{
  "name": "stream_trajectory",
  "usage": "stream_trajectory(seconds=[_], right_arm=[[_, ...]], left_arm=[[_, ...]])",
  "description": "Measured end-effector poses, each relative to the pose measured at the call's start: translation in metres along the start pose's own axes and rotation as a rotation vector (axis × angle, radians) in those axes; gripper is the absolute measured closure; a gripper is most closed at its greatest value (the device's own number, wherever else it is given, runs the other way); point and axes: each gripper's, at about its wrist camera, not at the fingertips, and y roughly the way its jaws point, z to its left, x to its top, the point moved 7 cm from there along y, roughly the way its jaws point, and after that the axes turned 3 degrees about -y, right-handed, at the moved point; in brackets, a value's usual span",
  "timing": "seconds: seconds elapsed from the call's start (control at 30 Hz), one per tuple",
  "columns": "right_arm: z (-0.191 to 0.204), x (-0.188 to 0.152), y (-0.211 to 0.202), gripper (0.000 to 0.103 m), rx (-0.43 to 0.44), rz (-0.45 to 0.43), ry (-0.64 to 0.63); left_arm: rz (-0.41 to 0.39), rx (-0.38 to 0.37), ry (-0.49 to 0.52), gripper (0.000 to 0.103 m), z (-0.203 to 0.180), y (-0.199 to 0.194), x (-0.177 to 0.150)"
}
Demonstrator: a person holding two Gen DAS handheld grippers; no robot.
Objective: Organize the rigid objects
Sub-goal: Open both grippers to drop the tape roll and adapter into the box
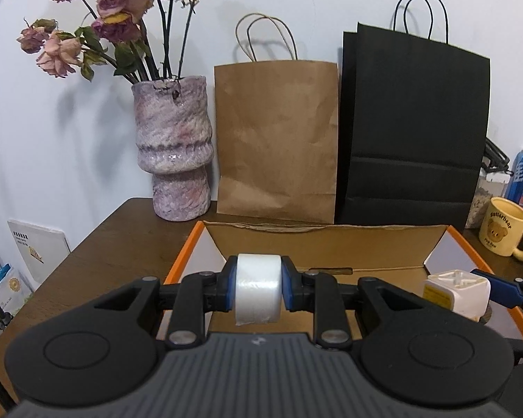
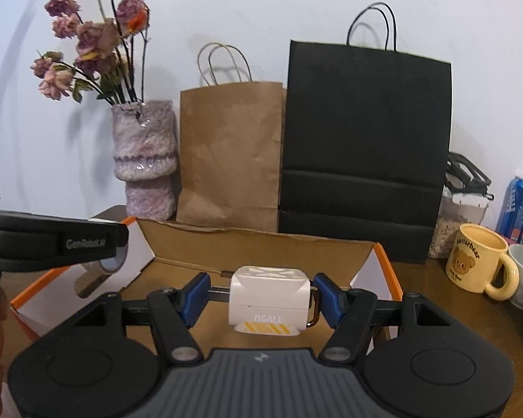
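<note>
My left gripper (image 1: 258, 287) is shut on a white roll of tape (image 1: 258, 289) and holds it over the open cardboard box (image 1: 331, 244) with orange edges. In the right wrist view, my right gripper (image 2: 261, 294) is over the same box (image 2: 261, 244). Its blue pads (image 2: 326, 296) stand slightly apart from a white cube-shaped adapter (image 2: 270, 296) marked MCALL, with gaps on both sides. The adapter also shows in the left wrist view (image 1: 456, 292) at the box's right. The left gripper's body (image 2: 52, 242) shows at the left of the right wrist view.
A purple vase (image 1: 174, 149) with dried roses, a brown paper bag (image 1: 275, 139) and a black paper bag (image 1: 411, 132) stand behind the box against the wall. A yellow bear mug (image 2: 477, 261), a blue can (image 2: 516, 209) and a food jar (image 2: 460, 216) sit right.
</note>
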Motion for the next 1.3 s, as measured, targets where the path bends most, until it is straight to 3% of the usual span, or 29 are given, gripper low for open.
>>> stream_trajectory(seconds=[0.2,0.23,0.27,0.3,0.33,0.37,0.43,0.47,1.3], right_arm=[[-0.002,-0.005,0.006,0.039,-0.009,0.020,-0.001],[-0.002,-0.005,0.006,0.038,-0.008,0.022,0.000],[-0.003,-0.005,0.006,0.038,-0.008,0.025,0.004],[-0.004,-0.005,0.005,0.036,-0.009,0.022,0.006],[-0.005,-0.004,0.004,0.027,-0.011,0.021,0.008],[-0.006,-0.003,0.003,0.015,-0.015,0.017,0.013],[-0.009,-0.001,0.001,0.001,-0.032,0.003,0.021],[-0.010,-0.001,0.000,0.000,-0.039,0.000,0.023],[-0.008,0.002,-0.007,0.000,-0.032,0.014,0.011]], left_arm=[[0.025,0.005,0.010,0.077,-0.001,0.005,-0.004],[0.023,0.007,0.014,0.071,-0.001,0.005,-0.004],[0.022,0.006,0.016,0.065,-0.001,0.005,-0.004],[0.018,0.006,0.014,0.045,-0.001,0.004,-0.004],[0.007,0.011,0.012,0.027,0.000,0.002,-0.003],[-0.003,0.016,0.012,0.022,0.000,0.001,-0.002],[-0.017,0.023,0.011,0.004,0.001,-0.002,0.000],[-0.023,0.025,0.006,0.000,0.001,-0.003,0.001],[-0.030,0.032,0.004,0.000,0.003,-0.012,0.004]])
